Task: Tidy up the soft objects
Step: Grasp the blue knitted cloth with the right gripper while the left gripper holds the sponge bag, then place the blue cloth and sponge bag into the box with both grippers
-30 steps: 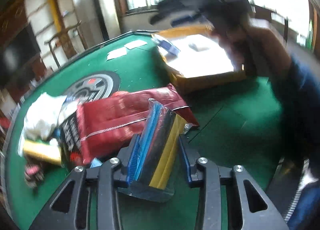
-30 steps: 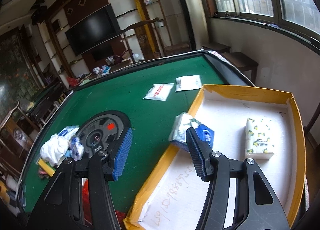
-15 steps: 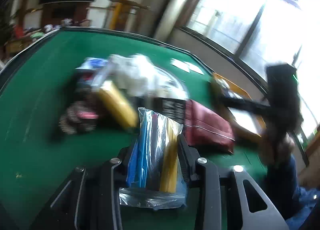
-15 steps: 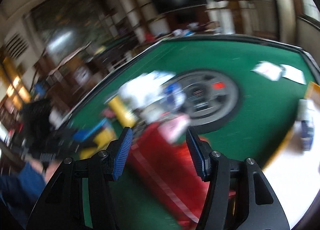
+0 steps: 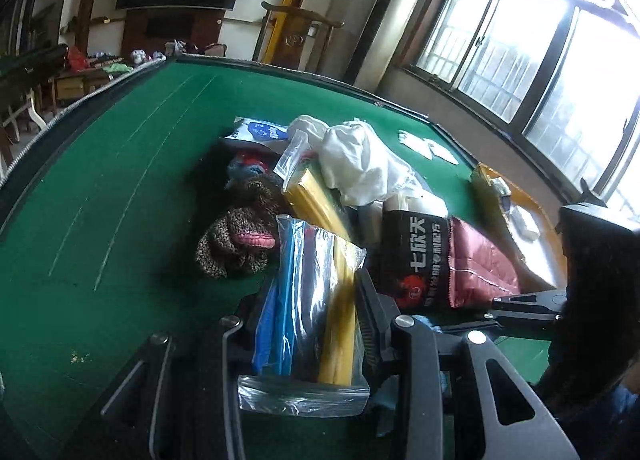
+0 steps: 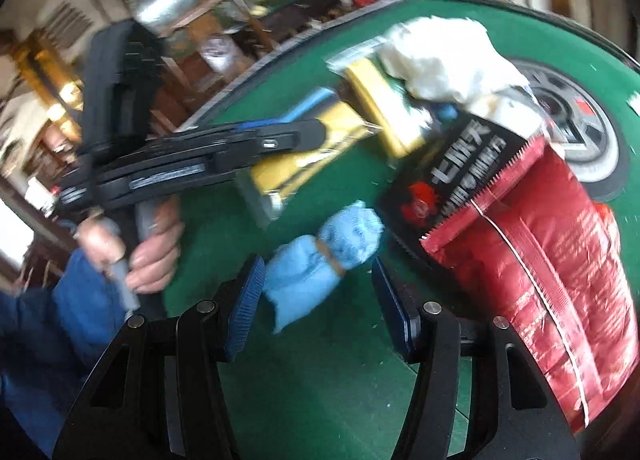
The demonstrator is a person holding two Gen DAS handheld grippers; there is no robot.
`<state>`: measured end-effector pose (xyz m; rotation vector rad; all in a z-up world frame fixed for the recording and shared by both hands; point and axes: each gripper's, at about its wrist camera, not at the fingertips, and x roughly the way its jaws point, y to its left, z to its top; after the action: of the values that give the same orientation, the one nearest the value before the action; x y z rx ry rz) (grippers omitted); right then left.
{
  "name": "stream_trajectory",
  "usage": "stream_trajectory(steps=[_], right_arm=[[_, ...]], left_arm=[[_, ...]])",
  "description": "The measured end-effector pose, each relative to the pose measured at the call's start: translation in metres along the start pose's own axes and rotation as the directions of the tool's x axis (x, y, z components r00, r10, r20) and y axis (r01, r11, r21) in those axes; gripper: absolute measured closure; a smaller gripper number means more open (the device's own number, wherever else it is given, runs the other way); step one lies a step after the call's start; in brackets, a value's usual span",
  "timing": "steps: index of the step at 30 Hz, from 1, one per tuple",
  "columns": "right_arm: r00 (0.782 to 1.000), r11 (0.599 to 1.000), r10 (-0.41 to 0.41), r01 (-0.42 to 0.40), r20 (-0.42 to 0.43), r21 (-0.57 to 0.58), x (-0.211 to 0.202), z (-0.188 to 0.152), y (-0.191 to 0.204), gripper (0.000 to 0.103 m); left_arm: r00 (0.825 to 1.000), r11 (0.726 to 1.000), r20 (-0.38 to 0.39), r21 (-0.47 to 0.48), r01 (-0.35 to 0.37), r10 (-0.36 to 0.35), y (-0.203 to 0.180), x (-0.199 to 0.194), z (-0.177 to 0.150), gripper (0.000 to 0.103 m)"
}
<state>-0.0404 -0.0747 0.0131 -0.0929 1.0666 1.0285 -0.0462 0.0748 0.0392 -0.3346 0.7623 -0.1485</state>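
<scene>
My left gripper (image 5: 316,288) is shut on a clear plastic bag (image 5: 312,324) that holds blue, black and yellow folded cloths. It hangs above the green table (image 5: 120,220), just in front of a pile of soft things. In the pile are a white cloth (image 5: 356,164), a yellow pack (image 5: 316,200), a brown knitted piece (image 5: 236,244) and a red-and-black bag (image 5: 452,260). My right gripper (image 6: 316,292) stands open over a rolled light-blue cloth (image 6: 320,260) that lies on the felt between its fingertips. In the right wrist view the left gripper (image 6: 316,136) is side-on, holding its bag (image 6: 288,168).
An orange tray (image 5: 492,188) with a tissue pack lies at the right of the table. A grey round emblem (image 6: 580,120) is printed under the red bag (image 6: 540,260). A hand (image 6: 152,244) in a blue sleeve grips the left tool. Open felt spreads to the left.
The right gripper swung away from the orange tray, over the pile and down to the blue cloth roll. The left gripper rolled and shifted, still holding its bag.
</scene>
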Motion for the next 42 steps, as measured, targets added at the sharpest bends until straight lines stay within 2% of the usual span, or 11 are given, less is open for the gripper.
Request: stream_trajectory(steps=[5, 7, 8, 10, 13, 16, 19, 23, 29, 35, 42], right_arm=[[0.998, 0.988, -0.055, 0.061, -0.043, 0.144, 0.023, 0.009, -0.006, 0.046], [0.992, 0.987, -0.117, 0.121, -0.045, 0.106, 0.030, 0.012, 0.004, 0.047], [0.986, 0.984, -0.160, 0.163, -0.043, 0.068, 0.034, 0.012, 0.013, 0.060], [0.977, 0.977, -0.212, 0.212, -0.028, 0.007, 0.039, 0.009, 0.027, 0.065], [0.982, 0.982, -0.189, 0.189, 0.003, -0.021, 0.036, 0.007, 0.036, 0.066], [0.990, 0.992, -0.125, 0.124, 0.062, 0.021, 0.015, 0.008, 0.024, 0.066], [0.980, 0.994, -0.112, 0.108, 0.164, 0.033, -0.011, 0.009, 0.015, 0.067], [0.945, 0.990, -0.134, 0.116, 0.298, 0.079, -0.040, 0.008, 0.002, 0.067], [0.893, 0.969, -0.242, 0.198, 0.381, 0.150, -0.067, 0.003, -0.020, 0.067], [0.824, 0.937, -0.347, 0.287, 0.448, 0.198, -0.096, 0.006, -0.031, 0.067], [0.764, 0.881, -0.472, 0.389, 0.441, 0.269, -0.117, 0.007, -0.052, 0.067]], left_arm=[[1.000, 1.000, -0.013, 0.018, -0.005, 0.005, -0.004, 0.004, -0.001, 0.066], [1.000, 1.000, -0.013, 0.021, -0.001, 0.001, -0.004, 0.003, -0.002, 0.066], [1.000, 1.000, -0.013, 0.020, 0.000, 0.001, -0.004, 0.003, -0.002, 0.066], [1.000, 1.000, -0.015, 0.016, -0.001, 0.001, -0.003, 0.004, -0.001, 0.066], [1.000, 1.000, -0.022, 0.008, 0.005, -0.005, -0.002, 0.005, -0.002, 0.066], [1.000, 1.000, -0.027, 0.010, 0.009, -0.009, -0.001, 0.006, -0.001, 0.066], [0.999, 1.000, -0.035, 0.010, 0.009, -0.009, -0.001, 0.007, -0.001, 0.066], [0.999, 1.000, -0.048, -0.006, 0.005, -0.005, 0.003, 0.010, -0.002, 0.066], [0.999, 1.000, -0.047, -0.014, 0.004, -0.005, 0.005, 0.009, -0.002, 0.066], [0.999, 1.000, -0.042, -0.014, 0.002, -0.003, 0.004, 0.008, -0.004, 0.066], [0.999, 1.000, -0.039, -0.011, 0.002, -0.002, 0.005, 0.007, -0.004, 0.066]])
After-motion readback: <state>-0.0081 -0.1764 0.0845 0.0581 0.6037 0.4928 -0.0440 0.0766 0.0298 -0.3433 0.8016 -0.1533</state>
